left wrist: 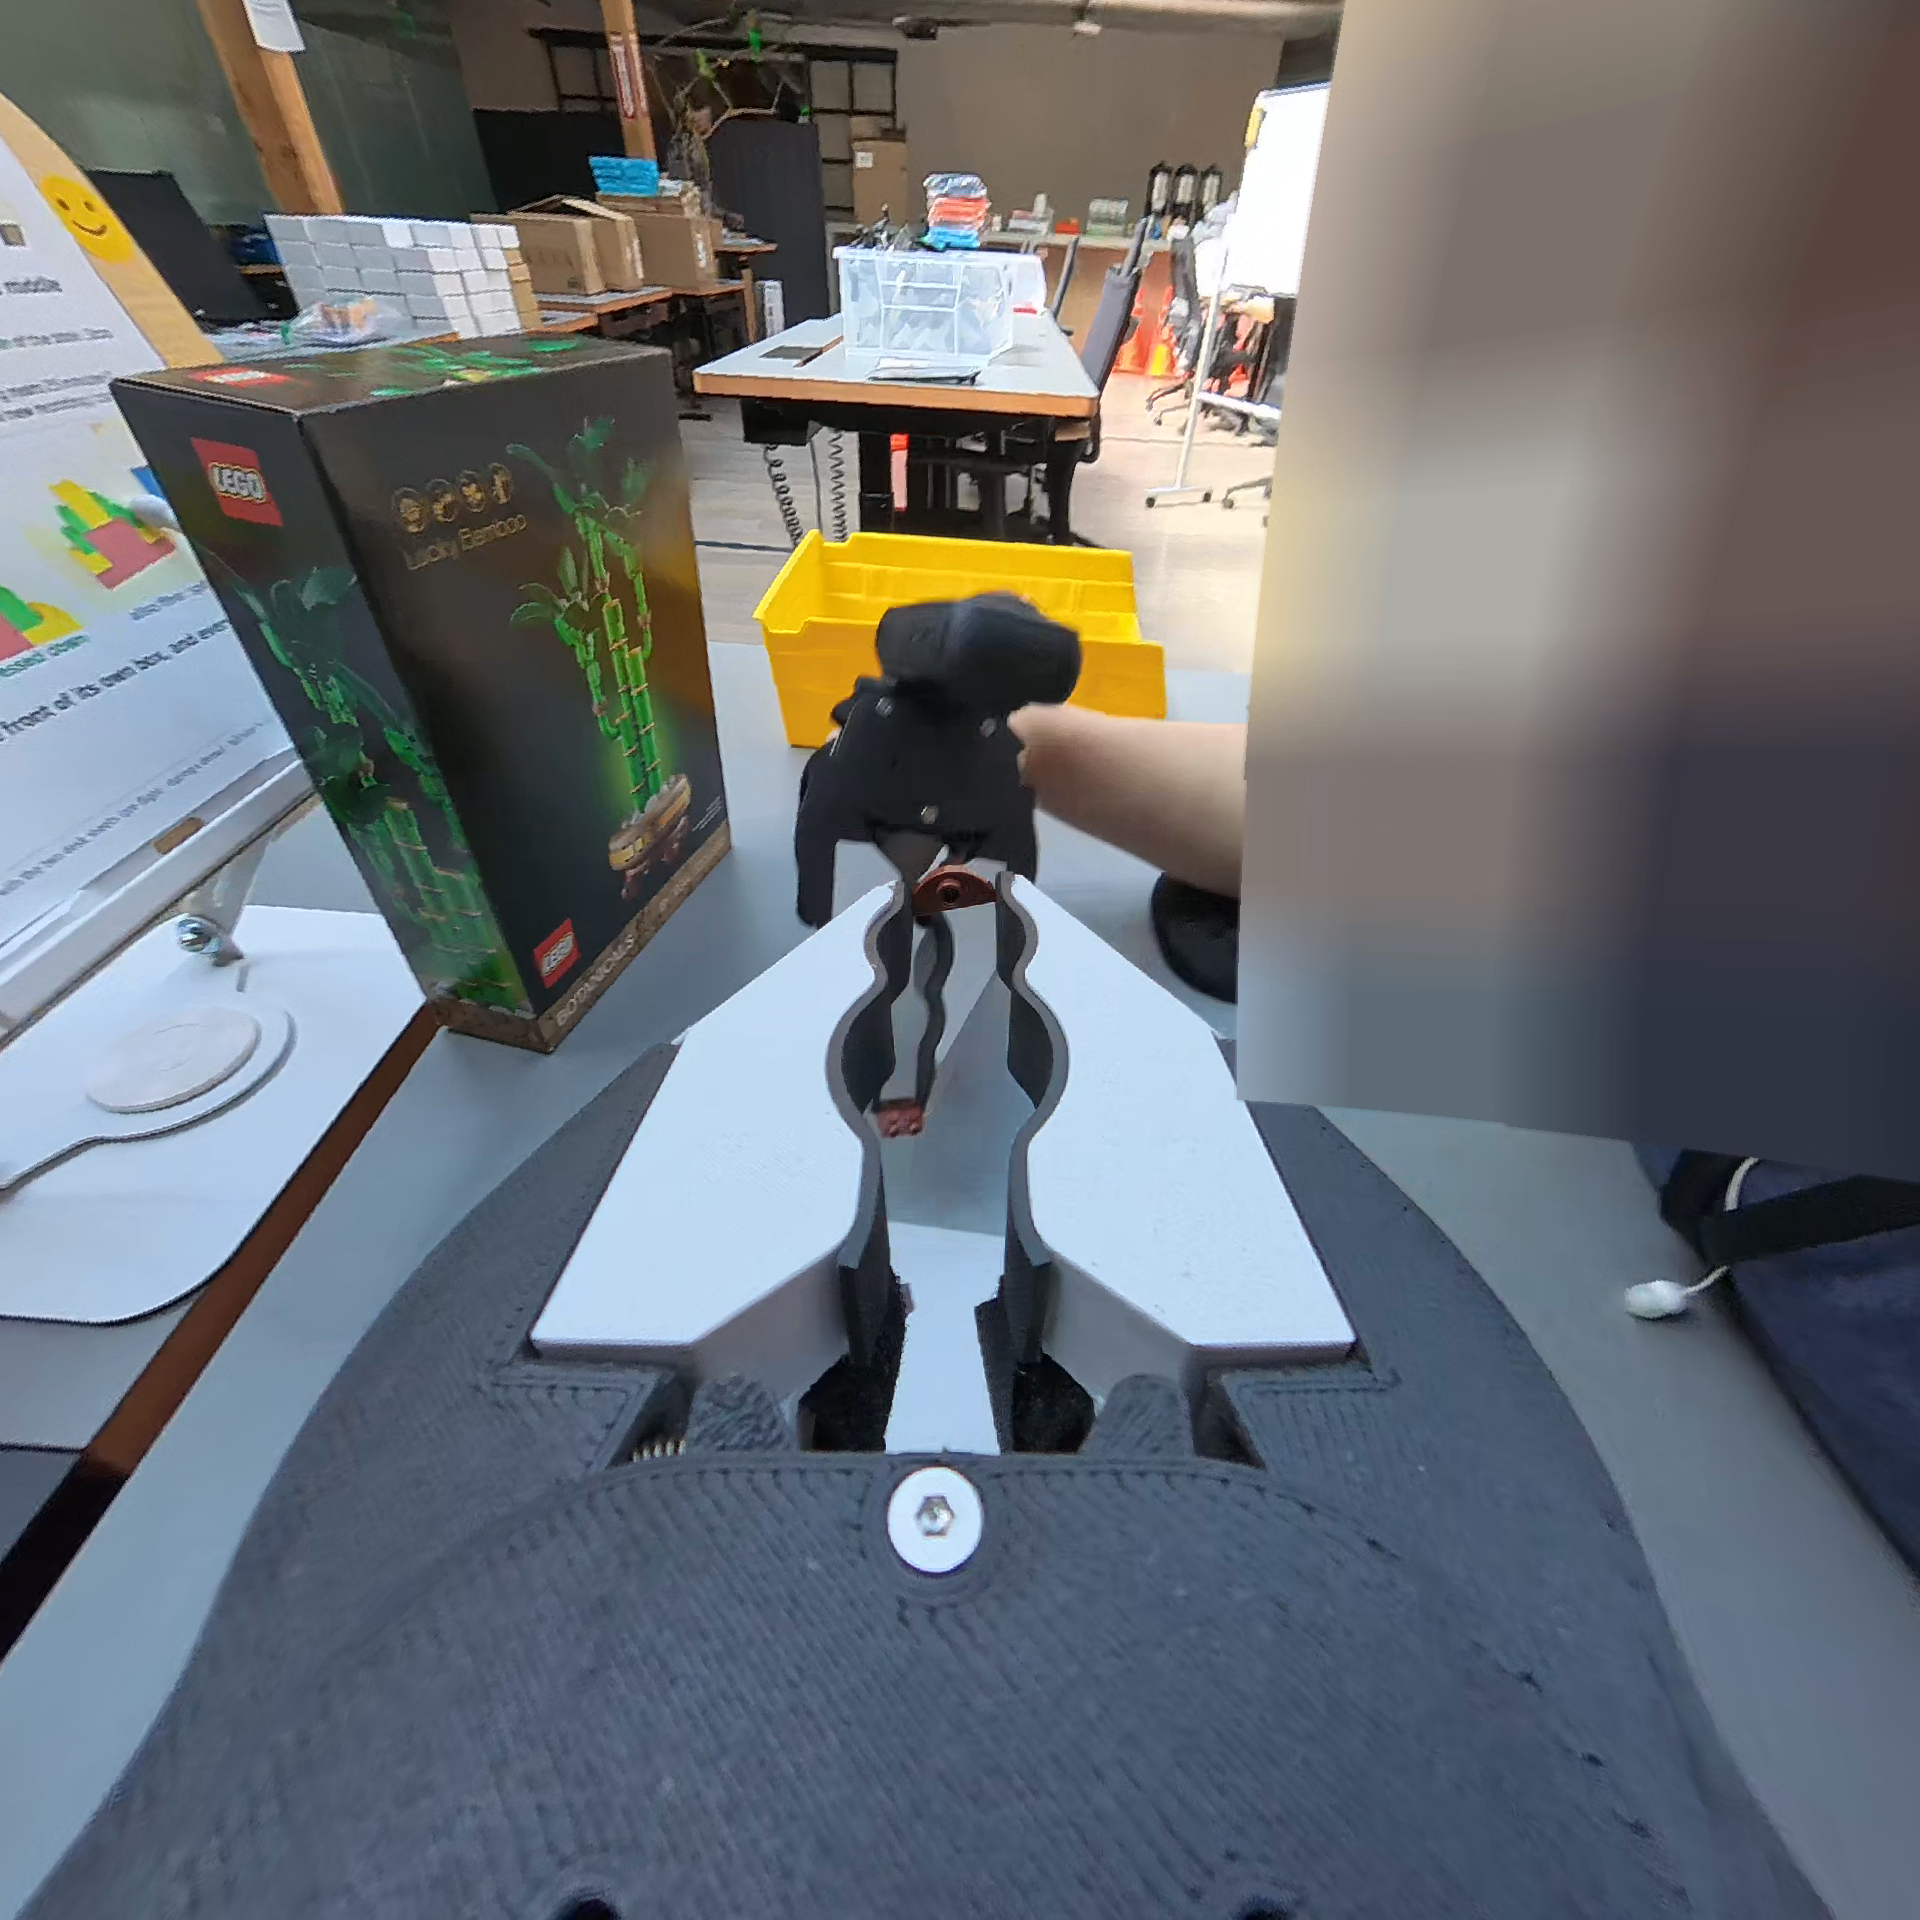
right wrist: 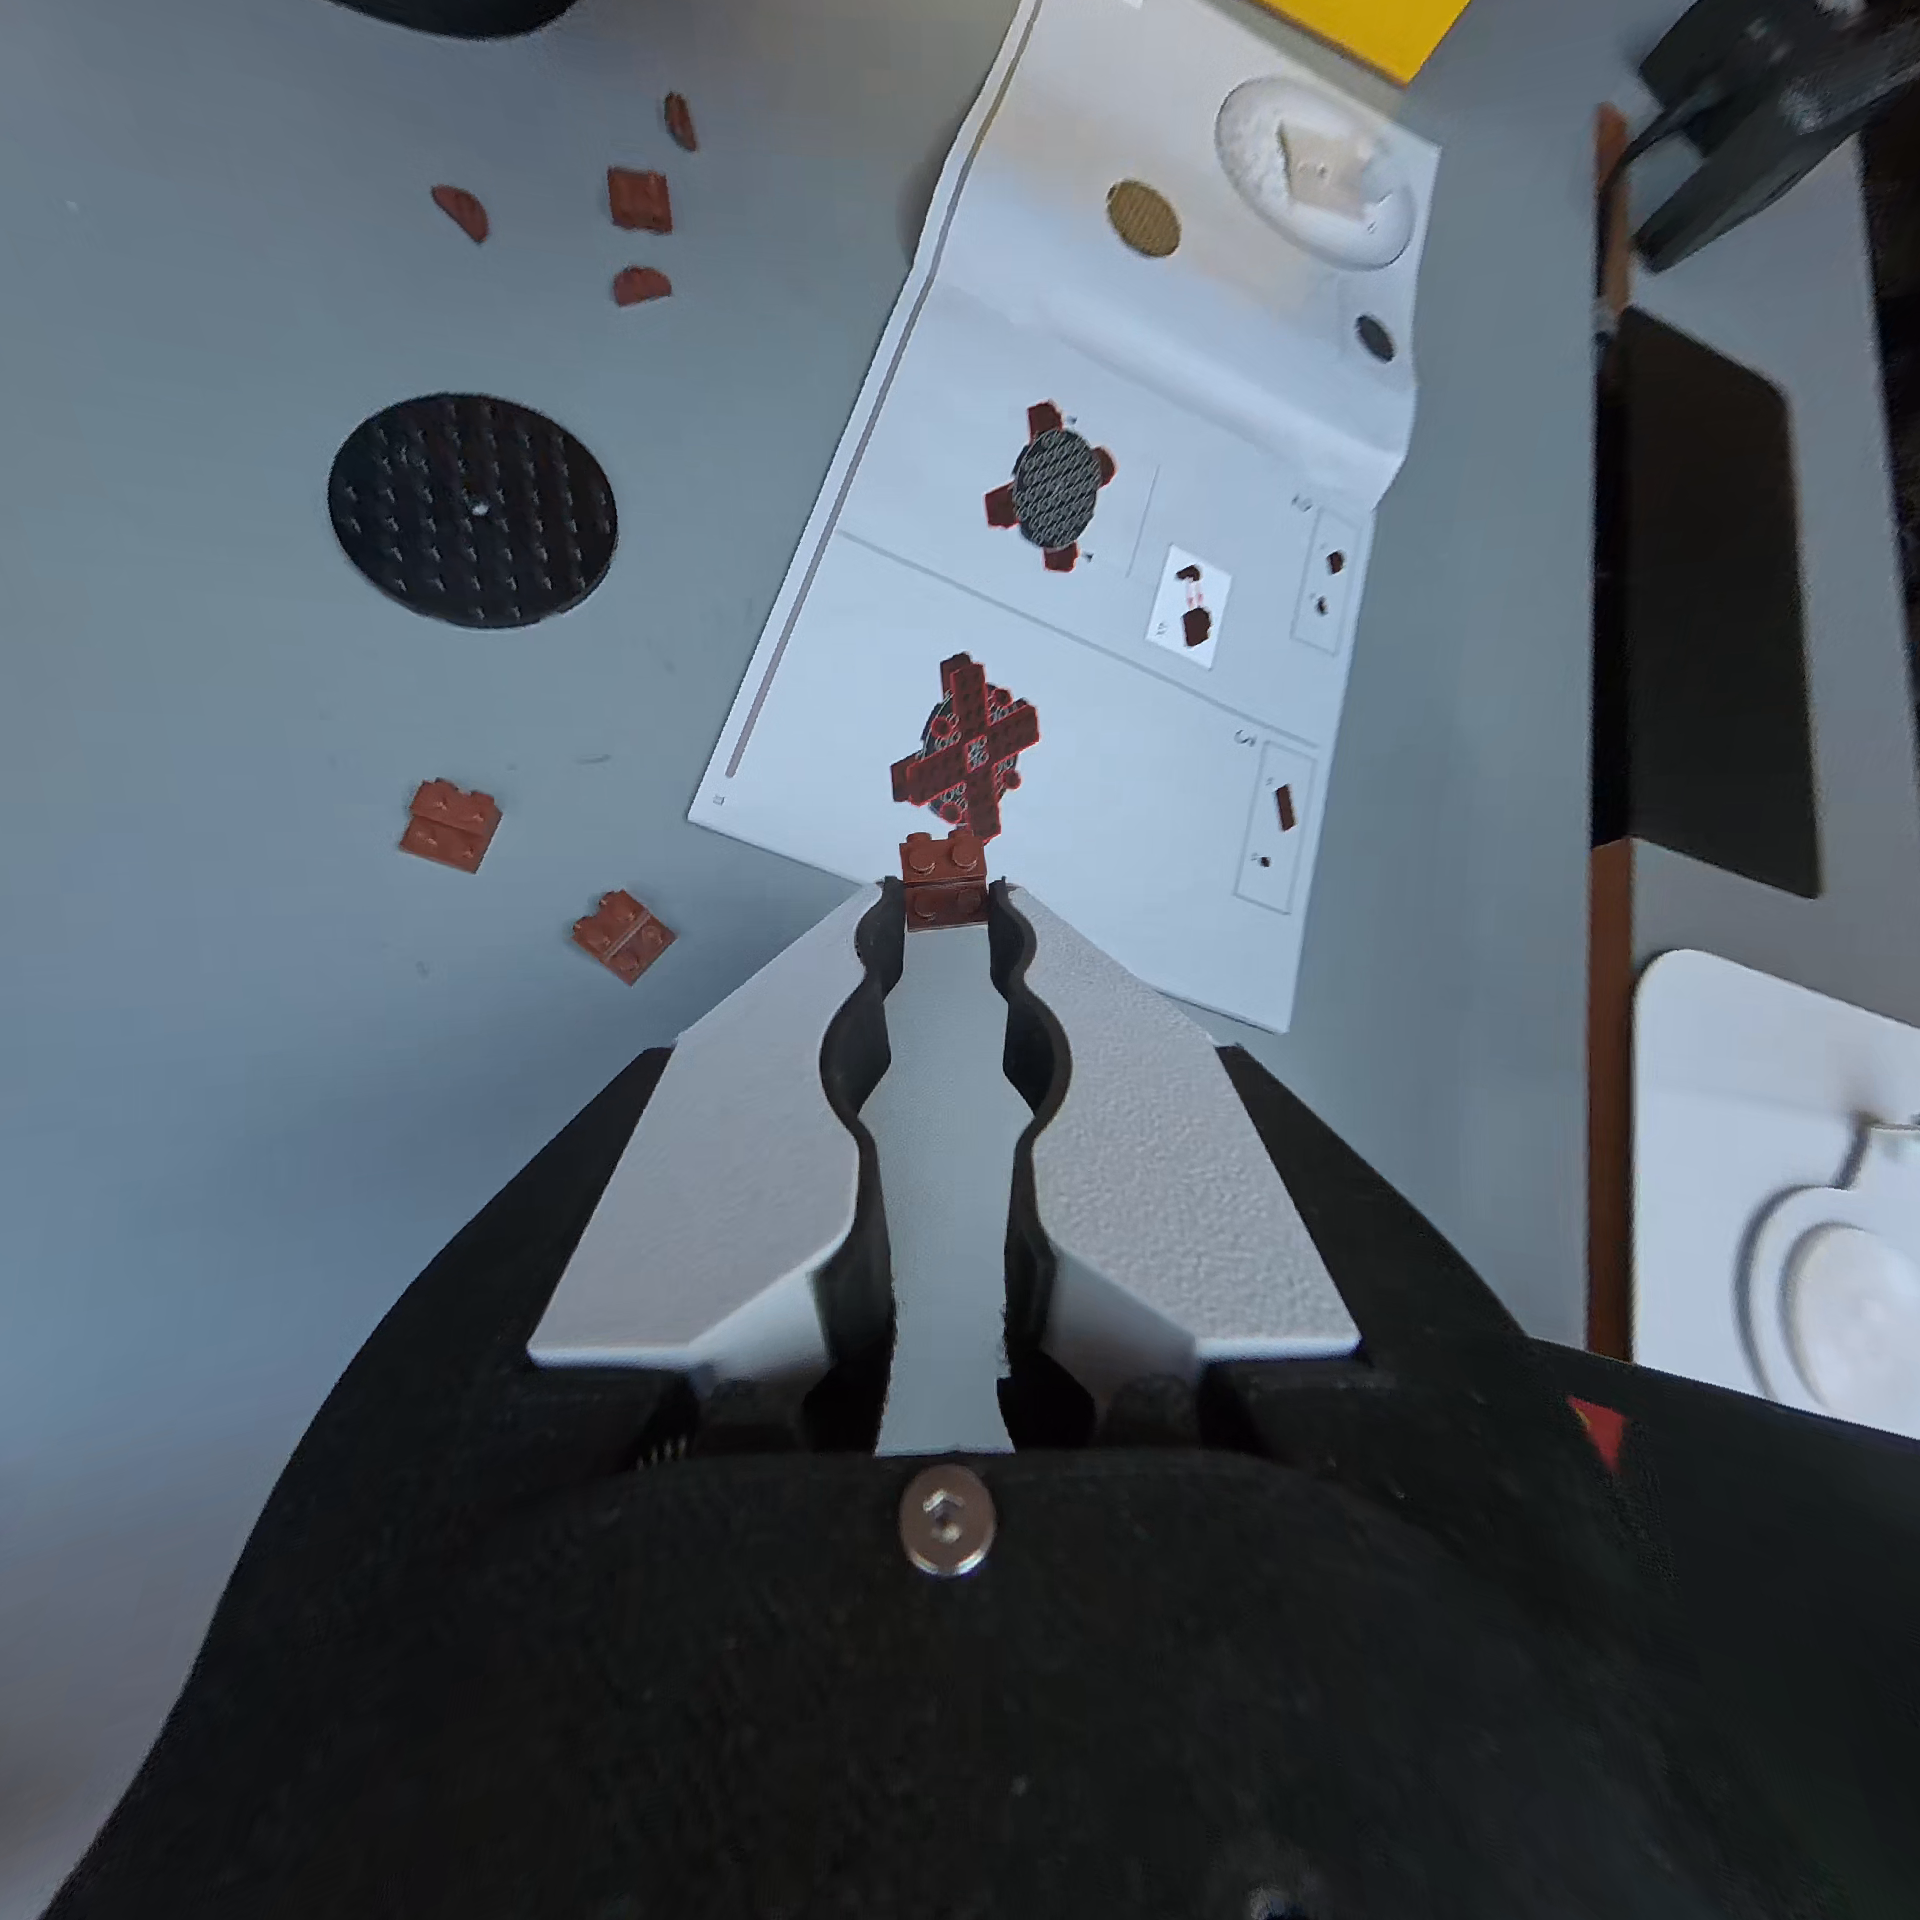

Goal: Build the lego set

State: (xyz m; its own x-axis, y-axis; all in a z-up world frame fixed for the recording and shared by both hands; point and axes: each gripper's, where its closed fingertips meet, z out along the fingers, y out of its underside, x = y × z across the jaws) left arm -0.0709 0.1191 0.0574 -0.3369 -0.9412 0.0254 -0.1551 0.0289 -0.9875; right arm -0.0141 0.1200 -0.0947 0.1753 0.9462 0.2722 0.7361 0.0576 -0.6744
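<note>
My left gripper (left wrist: 951, 886) is held above the table, its tips shut on a small brown half-round piece (left wrist: 951, 898). My right gripper (right wrist: 943, 885) is shut on a small brown studded brick (right wrist: 943, 878) and holds it over the lower edge of the open instruction booklet (right wrist: 1091, 623). In the left wrist view the right gripper (left wrist: 902, 1096) points down just beyond my left fingers, with the brick (left wrist: 900, 1122) at its tips. A black round plate (right wrist: 473, 509) lies on the grey table. Several loose brown pieces lie around it, such as a brick (right wrist: 450, 826) and a half-round (right wrist: 459, 213).
The set's black box (left wrist: 447, 675) stands at the left, with a yellow bin (left wrist: 956, 623) behind. A person's forearm (left wrist: 1132, 779) reaches in from the right. A white stand base (right wrist: 1766, 1195) and a dark pad (right wrist: 1704, 623) lie beyond the table's brown edge strip. The black round plate (right wrist: 473, 509) lies around 15 cm away from my right fingertips.
</note>
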